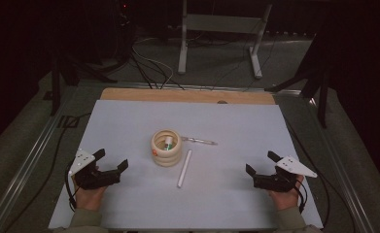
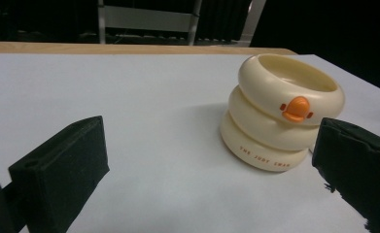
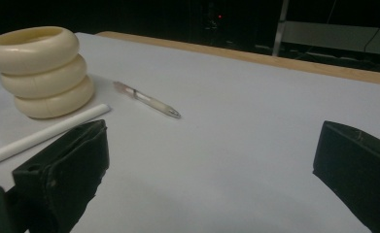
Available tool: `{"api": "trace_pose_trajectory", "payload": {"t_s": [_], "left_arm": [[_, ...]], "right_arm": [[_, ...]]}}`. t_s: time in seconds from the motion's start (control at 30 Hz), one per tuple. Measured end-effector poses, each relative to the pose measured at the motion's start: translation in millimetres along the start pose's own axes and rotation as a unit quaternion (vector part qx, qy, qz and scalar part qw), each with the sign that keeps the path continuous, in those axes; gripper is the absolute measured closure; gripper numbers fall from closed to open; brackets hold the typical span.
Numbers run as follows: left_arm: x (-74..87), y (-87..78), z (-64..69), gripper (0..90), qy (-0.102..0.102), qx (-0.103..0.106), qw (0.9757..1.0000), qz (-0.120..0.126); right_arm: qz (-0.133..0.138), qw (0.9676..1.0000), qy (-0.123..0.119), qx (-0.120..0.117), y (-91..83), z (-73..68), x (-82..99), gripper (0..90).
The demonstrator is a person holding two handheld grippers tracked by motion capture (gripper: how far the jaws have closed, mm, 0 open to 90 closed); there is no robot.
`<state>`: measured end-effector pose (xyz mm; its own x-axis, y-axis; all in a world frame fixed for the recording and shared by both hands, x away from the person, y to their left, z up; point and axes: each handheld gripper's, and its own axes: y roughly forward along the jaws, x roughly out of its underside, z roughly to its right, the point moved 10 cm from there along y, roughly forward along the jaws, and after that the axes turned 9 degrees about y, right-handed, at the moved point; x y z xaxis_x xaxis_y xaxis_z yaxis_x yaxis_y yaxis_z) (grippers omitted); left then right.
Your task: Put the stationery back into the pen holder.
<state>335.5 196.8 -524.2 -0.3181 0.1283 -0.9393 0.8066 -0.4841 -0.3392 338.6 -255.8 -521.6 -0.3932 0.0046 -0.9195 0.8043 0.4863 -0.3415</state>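
A cream ringed pen holder (image 1: 166, 147) stands at the middle of the white sheet, with an orange duck bill on its side (image 2: 295, 108) and a small item with a green part inside. A white stick (image 1: 184, 168) lies just right of it, and a clear pen (image 1: 199, 141) lies behind that. In the right gripper view the holder (image 3: 43, 70), the stick (image 3: 42, 134) and the pen (image 3: 147, 100) sit ahead to the left. My left gripper (image 1: 112, 160) rests open at the sheet's left front. My right gripper (image 1: 260, 163) rests open at the right front. Both hold nothing.
The white sheet (image 1: 236, 126) covers a wooden table whose bare edge (image 1: 187, 95) shows at the back. Beyond it are cables and a metal stand (image 1: 221, 29) on the floor. Metal rails run along both sides of the table.
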Motion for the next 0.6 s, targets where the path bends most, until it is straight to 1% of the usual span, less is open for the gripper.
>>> {"api": "trace_pose_trajectory", "payload": {"t_s": [0.03, 0.07, 0.1, 0.17, 0.2, 0.23, 0.33, 0.37, 0.43, 0.5, 0.53, 0.57, 0.6], "left_arm": [[0.5, -0.1, -0.5, 0.1, -0.001, -0.001, 1.0, 0.0], [0.7, -0.9, -0.6, 0.1, -0.007, -0.002, 1.0, 0.002], [0.7, -0.9, -0.6, 0.1, -0.007, -0.002, 1.0, 0.002], [0.1, -1.0, 0.0, 0.1, -0.008, -0.002, 1.0, 0.005], [0.1, -1.1, 0.3, 0.1, -0.007, -0.002, 1.0, 0.004], [-0.2, -1.3, 0.6, 0.1, -0.008, -0.002, 0.9999, 0.007], [-0.4, -2.1, -0.4, 0.1, -0.01, -0.004, 0.9999, 0.009], [-0.1, -2.2, -1.1, 0.1, -0.013, -0.005, 0.9999, 0.01], [0.4, -2.2, -2.0, 0.1, -0.013, -0.006, 0.9999, 0.009], [1.0, -2.2, -2.8, 0.1, -0.013, -0.009, 0.9998, 0.008], [1.5, -2.1, -2.8, 0.1, -0.013, -0.009, 0.9998, 0.007], [1.9, -1.8, -2.6, 0.1, -0.012, -0.01, 0.9999, 0.006], [2.2, -1.6, -2.3, 0.1, -0.012, -0.01, 0.9999, 0.005]], "right_arm": [[0.003, 1.0, 0.003, -0.001, -1.0, -0.8, -1.1, 0.0], [0.013, 0.9997, 0.019, -0.008, -3.2, -2.2, -6.3, 0.0], [0.015, 0.9995, 0.025, -0.01, -3.5, -2.2, -8.6, 0.0], [0.018, 0.9992, 0.034, -0.014, -3.4, -2.8, -14.0, 0.0], [0.018, 0.9992, 0.034, -0.014, -3.4, -2.8, -14.0, 0.0], [0.018, 0.9989, 0.037, -0.02, -1.7, -4.8, -20.9, 0.0], [0.014, 0.9989, 0.033, -0.029, 5.0, -10.5, -32.3, 0.0], [0.01, 0.9989, 0.034, -0.03, 8.5, -12.7, -35.1, 0.0], [-0.002, 0.9989, 0.032, -0.034, 16.1, -19.2, -38.8, 0.0], [-0.014, 0.999, 0.021, -0.036, 24.4, -26.5, -41.0, 0.0], [-0.014, 0.999, 0.021, -0.036, 24.4, -26.5, -41.0, 0.0], [-0.024, 0.9988, 0.009, -0.042, 32.5, -34.0, -43.2, 0.0], [-0.028, 0.9986, 0.006, -0.045, 35.4, -36.4, -44.2, 0.0]]}}
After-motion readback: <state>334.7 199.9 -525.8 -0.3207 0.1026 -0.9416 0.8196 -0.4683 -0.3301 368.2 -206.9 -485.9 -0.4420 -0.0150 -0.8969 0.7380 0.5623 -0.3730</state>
